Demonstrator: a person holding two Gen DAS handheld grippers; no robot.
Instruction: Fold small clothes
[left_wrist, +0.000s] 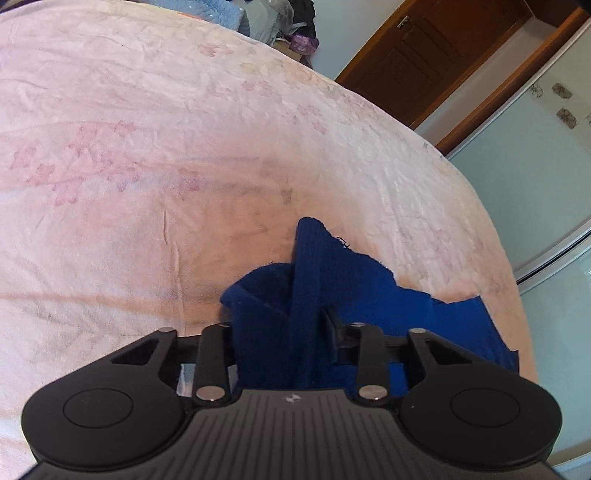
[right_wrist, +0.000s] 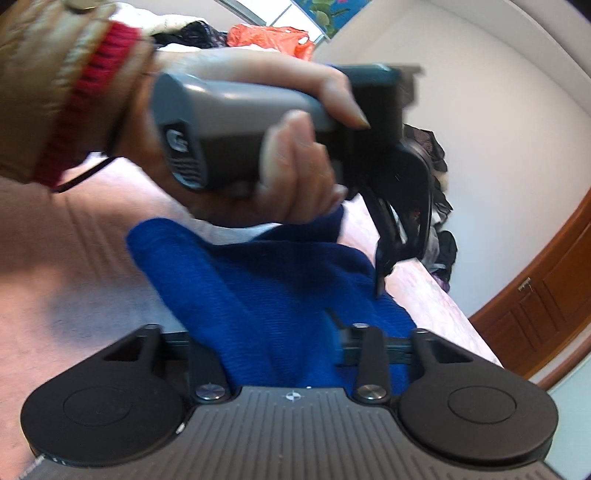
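1. left tool: clenched on a bunched fold of the blue knitted garment, which fills the gap between its fingers and rises past them.
2. right tool: the same blue knitted garment is packed between its fingers, so it appears clamped on the cloth; the left fingertip is hidden by fabric.
3. garment position: held up between both tools above the pink bed, with one loose edge trailing toward the bed's side.
4. in the right wrist view, the person's left hand grips the left tool's handle just above the cloth; the picture is blurred here.
5. risk, uneven fold: each grip takes a wad rather than a clean edge, so corners would likely misalign when laid down.
6. risk, slip: thick knit packed in the jaws could creep out under tension if the tools pull apart.
7. risk, snag: the trailing edge near the bed's side may drag or fall over it.
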